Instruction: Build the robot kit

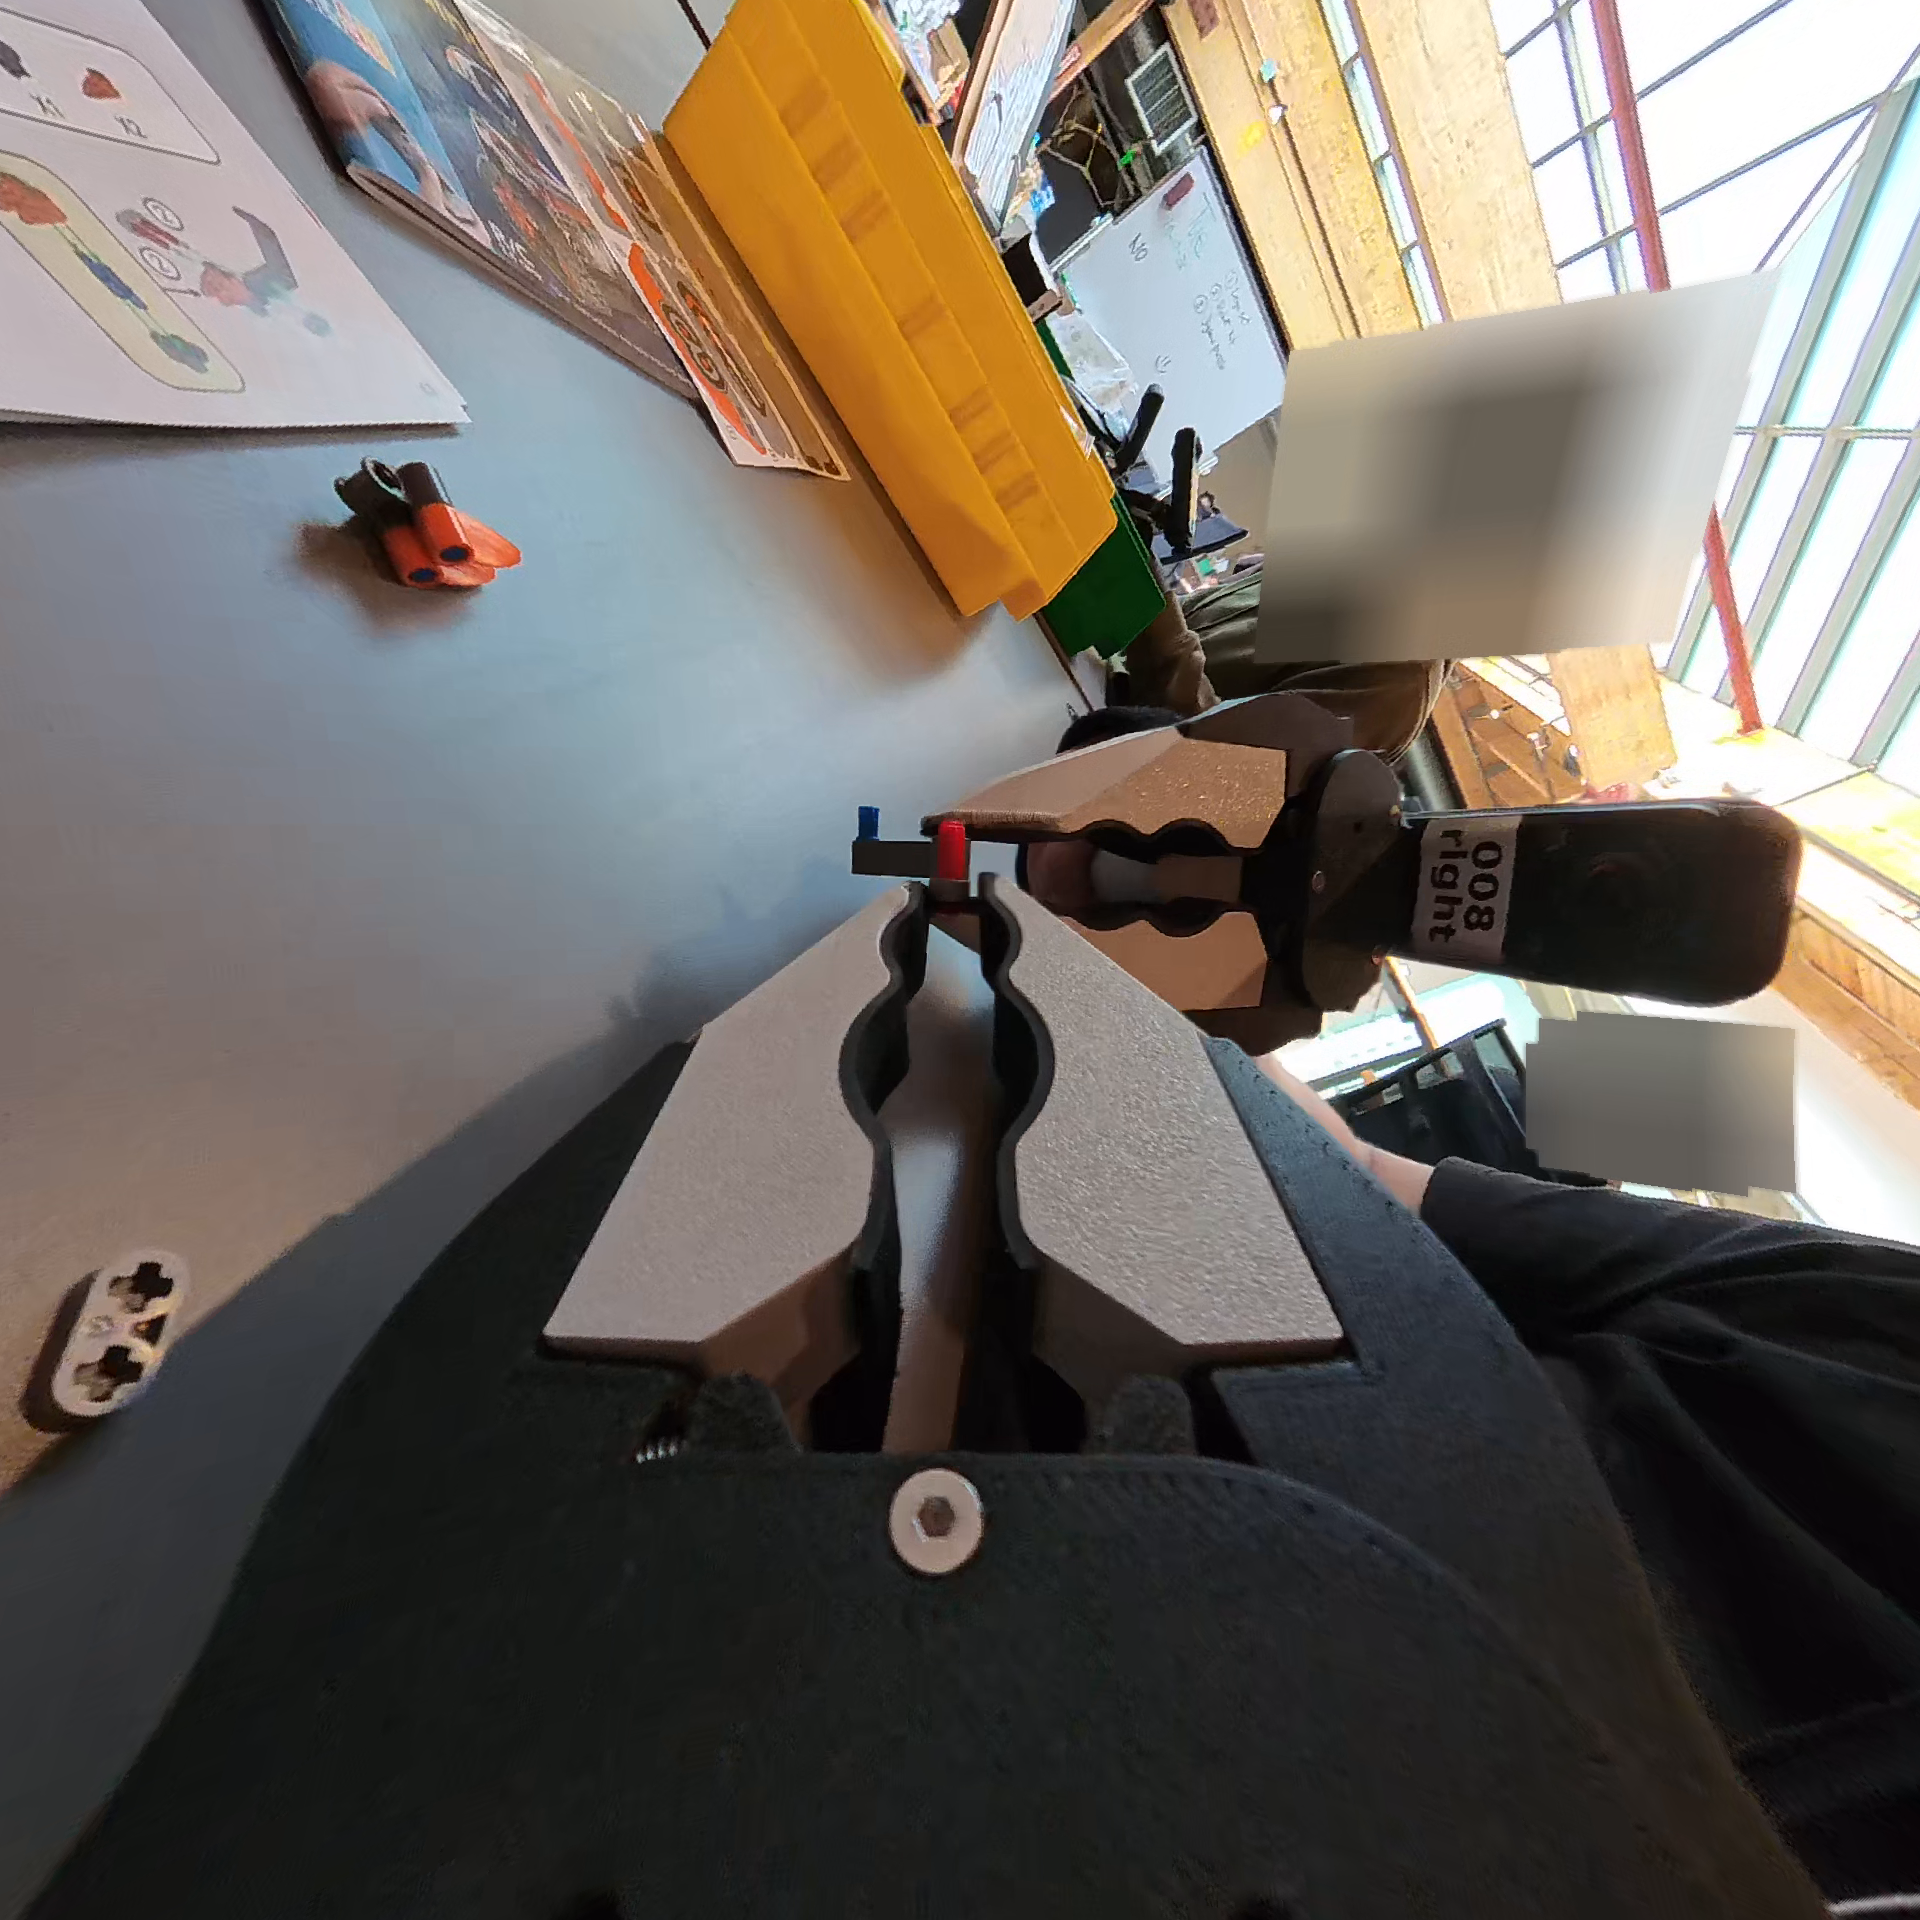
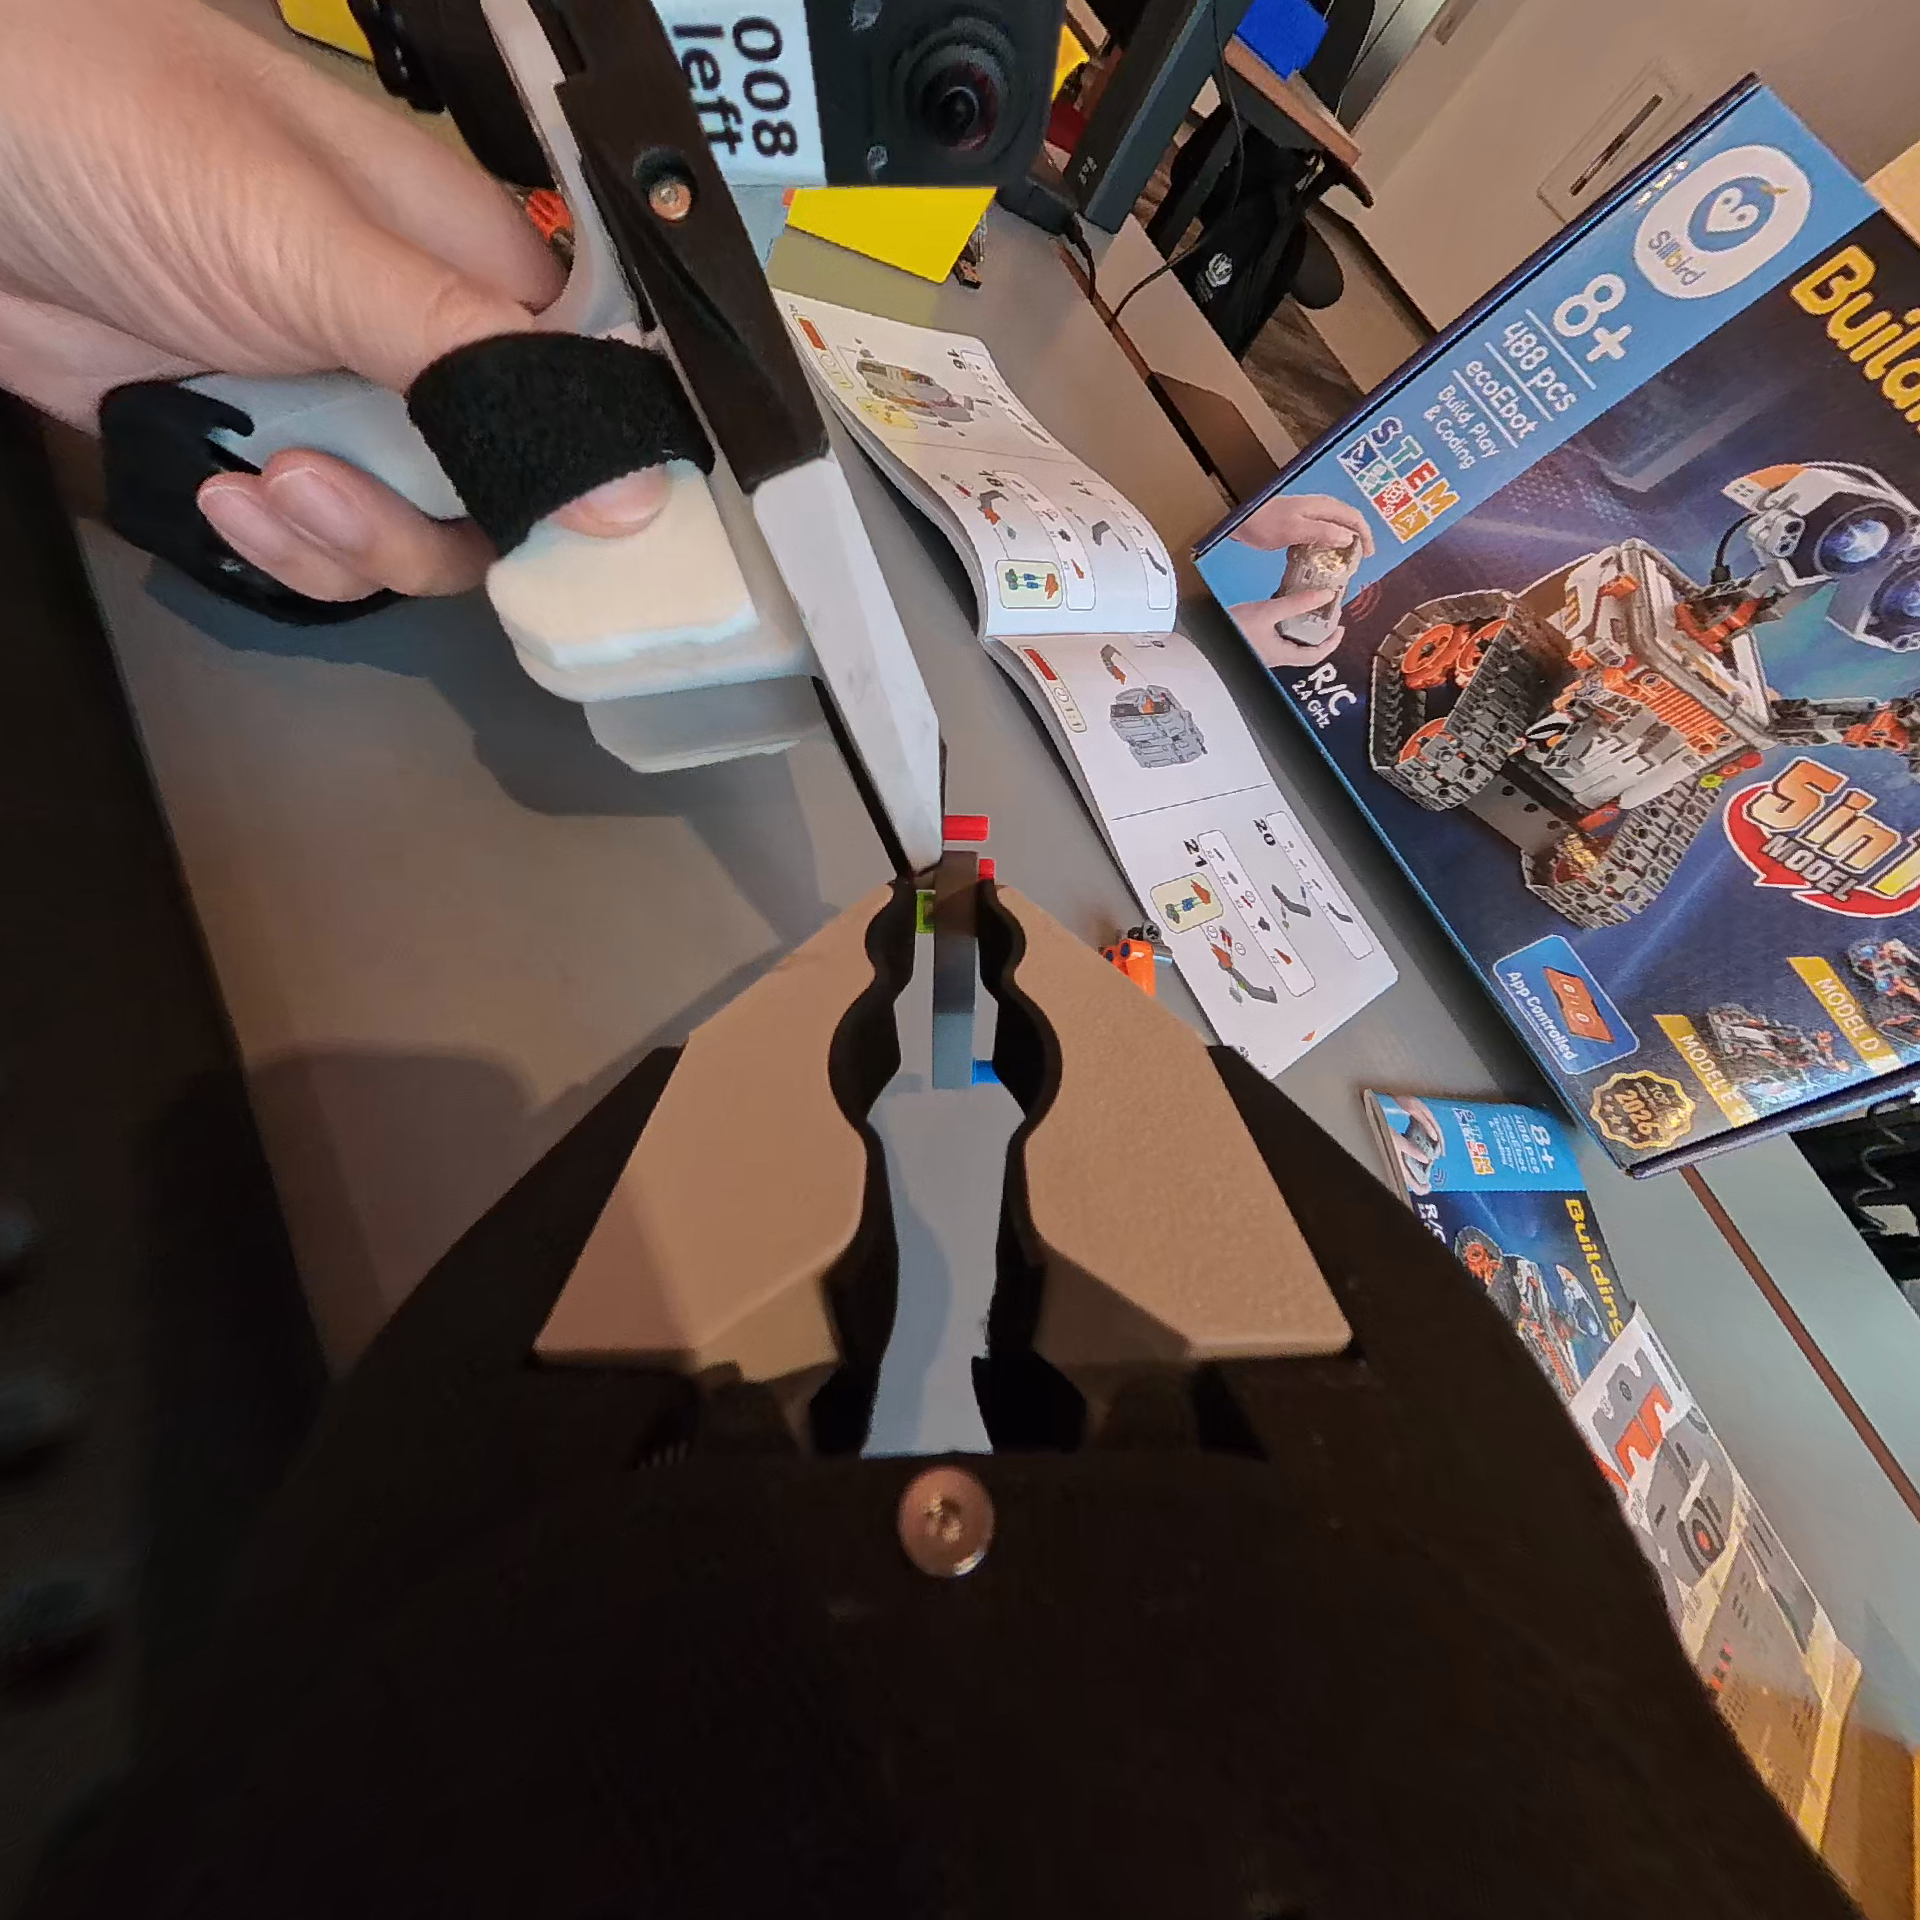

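My left gripper [image 1: 950,896] is shut at its tips on a small red pin [image 1: 949,847] that sits in a short grey beam [image 1: 891,858]. A blue pin [image 1: 869,821] stands at the beam's other end. My right gripper [image 2: 951,896] is shut on the same grey beam [image 2: 956,982], which runs along its jaws; the blue pin [image 2: 985,1070] and red pin [image 2: 966,828] show beside it. The two grippers meet tip to tip above the grey table [image 1: 520,831]. The left gripper [image 2: 923,847] comes in from the top of the right wrist view, held by a hand [image 2: 260,260].
A small orange and black assembly [image 1: 426,525] and a grey two-hole beam [image 1: 109,1335] lie on the table. An open instruction booklet [image 2: 1091,675], a printed toy box [image 2: 1610,623] and a smaller booklet [image 2: 1538,1299] lie at the right. A yellow bin [image 1: 894,291] and a green bin [image 1: 1101,592] stand at the table's far edge. My left and right fingertips are right by each other.
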Demonstrator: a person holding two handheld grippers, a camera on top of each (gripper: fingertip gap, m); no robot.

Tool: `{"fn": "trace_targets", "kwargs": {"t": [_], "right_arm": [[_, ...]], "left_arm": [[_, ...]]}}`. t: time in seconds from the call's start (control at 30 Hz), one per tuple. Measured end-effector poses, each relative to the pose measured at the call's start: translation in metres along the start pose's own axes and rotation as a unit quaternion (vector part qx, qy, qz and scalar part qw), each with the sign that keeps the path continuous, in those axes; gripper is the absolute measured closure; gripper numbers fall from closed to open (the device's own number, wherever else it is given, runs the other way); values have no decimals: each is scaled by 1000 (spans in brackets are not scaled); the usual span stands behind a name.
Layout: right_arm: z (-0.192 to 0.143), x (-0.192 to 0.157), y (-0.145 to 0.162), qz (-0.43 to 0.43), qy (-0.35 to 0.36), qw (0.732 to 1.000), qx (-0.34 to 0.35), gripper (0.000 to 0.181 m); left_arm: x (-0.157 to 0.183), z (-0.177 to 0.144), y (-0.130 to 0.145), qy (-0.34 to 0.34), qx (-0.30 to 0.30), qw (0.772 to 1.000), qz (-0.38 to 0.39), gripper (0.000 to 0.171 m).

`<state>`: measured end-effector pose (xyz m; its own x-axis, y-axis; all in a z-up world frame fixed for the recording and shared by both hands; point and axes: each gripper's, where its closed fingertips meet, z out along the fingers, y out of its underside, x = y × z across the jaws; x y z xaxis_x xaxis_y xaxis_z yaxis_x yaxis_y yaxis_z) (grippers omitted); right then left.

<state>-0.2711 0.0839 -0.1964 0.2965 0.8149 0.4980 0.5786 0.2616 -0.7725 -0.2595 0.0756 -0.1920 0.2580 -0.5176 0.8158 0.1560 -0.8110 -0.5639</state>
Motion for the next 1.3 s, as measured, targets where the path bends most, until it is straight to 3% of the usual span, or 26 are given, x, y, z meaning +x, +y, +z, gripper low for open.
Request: {"fn": "trace_targets", "kwargs": {"t": [0.27, 0.47, 1.03, 1.3], "right_arm": [[0, -1, -2, -3, -2, 1000, 7, 170], [1, 0, 0, -5, -3, 1000, 4, 170], [1, -1, 2, -21, 5, 1000, -3, 170], [-1, 3, -3, -14, 13, 1000, 11, 170]], "left_arm": [[0, -2, 0, -1, -1, 1000, -1, 166], [4, -1, 0, 10, -2, 1000, 2, 155], [-4, -1, 7, -35, -21, 999, 31, 167], [4, -2, 2, 4, -4, 1000, -5, 159]]}}
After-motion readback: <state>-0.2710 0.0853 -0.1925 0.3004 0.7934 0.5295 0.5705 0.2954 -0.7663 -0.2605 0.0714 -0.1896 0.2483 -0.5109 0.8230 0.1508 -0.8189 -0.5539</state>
